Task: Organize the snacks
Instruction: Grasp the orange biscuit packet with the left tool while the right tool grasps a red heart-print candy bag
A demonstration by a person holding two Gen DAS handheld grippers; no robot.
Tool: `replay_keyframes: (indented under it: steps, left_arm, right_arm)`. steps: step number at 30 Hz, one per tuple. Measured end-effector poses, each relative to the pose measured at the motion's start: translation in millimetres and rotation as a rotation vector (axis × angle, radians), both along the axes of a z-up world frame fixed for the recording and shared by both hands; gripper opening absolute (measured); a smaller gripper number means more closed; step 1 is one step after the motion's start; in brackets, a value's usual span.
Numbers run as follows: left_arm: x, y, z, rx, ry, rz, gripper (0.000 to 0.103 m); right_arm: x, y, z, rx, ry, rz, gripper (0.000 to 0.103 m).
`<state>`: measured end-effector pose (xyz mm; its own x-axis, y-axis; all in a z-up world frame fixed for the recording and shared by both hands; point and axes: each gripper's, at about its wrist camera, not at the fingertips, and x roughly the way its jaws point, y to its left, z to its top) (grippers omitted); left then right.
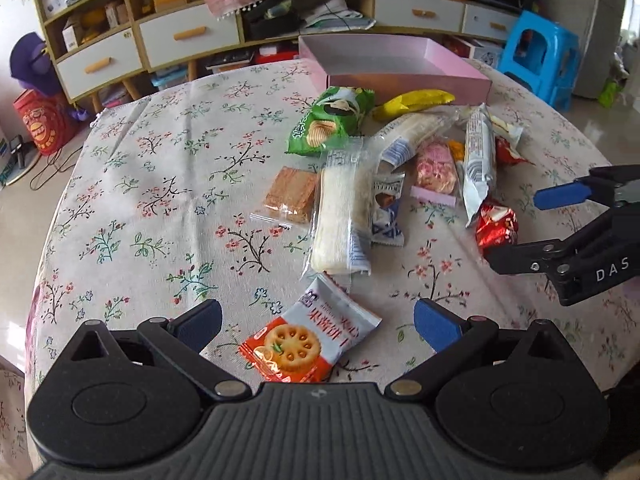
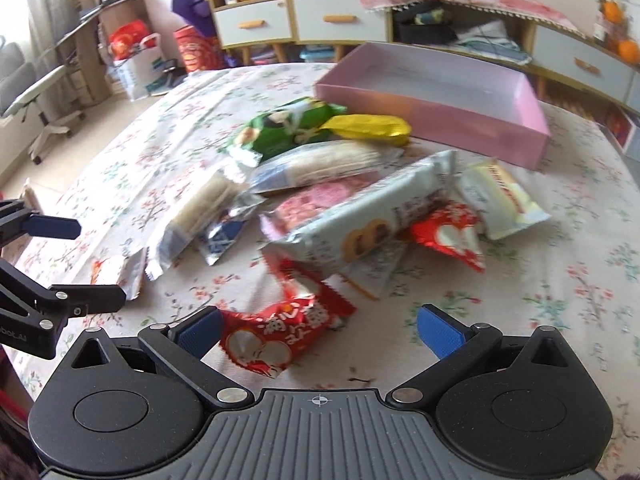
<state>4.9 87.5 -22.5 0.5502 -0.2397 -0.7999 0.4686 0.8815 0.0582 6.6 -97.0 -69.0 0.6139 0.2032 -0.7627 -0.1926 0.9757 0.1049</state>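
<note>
Floral cloth covers the surface [image 1: 160, 184], with drawers and shelves behind. One pink box [image 1: 400, 80], empty, stands at the far edge; the snacks lie in a loose heap just in front of it.

Left tool [image 1: 316, 320]: jaws wide, holding nothing, with the cracker pack [image 1: 312, 340] lying between the fingers. Right tool [image 2: 318, 326]: jaws wide, holding nothing, with a red pack [image 2: 268, 336] between the fingers, its edge at or touching the left pad; the blur hides which.

Handling, judged: all packs look light, with slick, crinkly film that may slip. Crackers and wafers inside are brittle, so a gentle pinch across the flat middle suits them, not the thin sealed ends. Long packs may sag if taken at one end.

Count, as far as overlap allows: one green chip bag [image 1: 332, 120], one yellow pack [image 1: 412, 102], one brown wafer pack [image 1: 290, 194], two clear long packs [image 1: 340, 216], one white long pack [image 1: 478, 160], one pink pack [image 1: 436, 170], one small blue pack [image 1: 386, 220], one cream pack [image 2: 500, 196], one cracker pack, two red packs. Others may lie hidden beneath.
</note>
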Motion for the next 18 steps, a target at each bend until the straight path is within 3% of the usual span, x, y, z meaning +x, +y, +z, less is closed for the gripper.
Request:
replay_keyframes:
  steps: [8,13,18]
  left_arm:
    - [2.6,4.9,-25.3,0.03,0.053,-0.071,0.099]
    - [3.4,17.1,-31.3,-0.033,0.063,-0.072,0.103]
    - [-3.8,22.2,-33.2,-0.057,0.011,-0.106,0.103]
  right_arm:
    - [2.8,10.6,-18.7,0.0,-0.015,0.015,0.103]
    - [-3.0,10.3,-23.4,-0.036,-0.057,0.023,0.103]
    - [-15.0,9.4,-28.2,-0.036,-0.129,0.04,0.103]
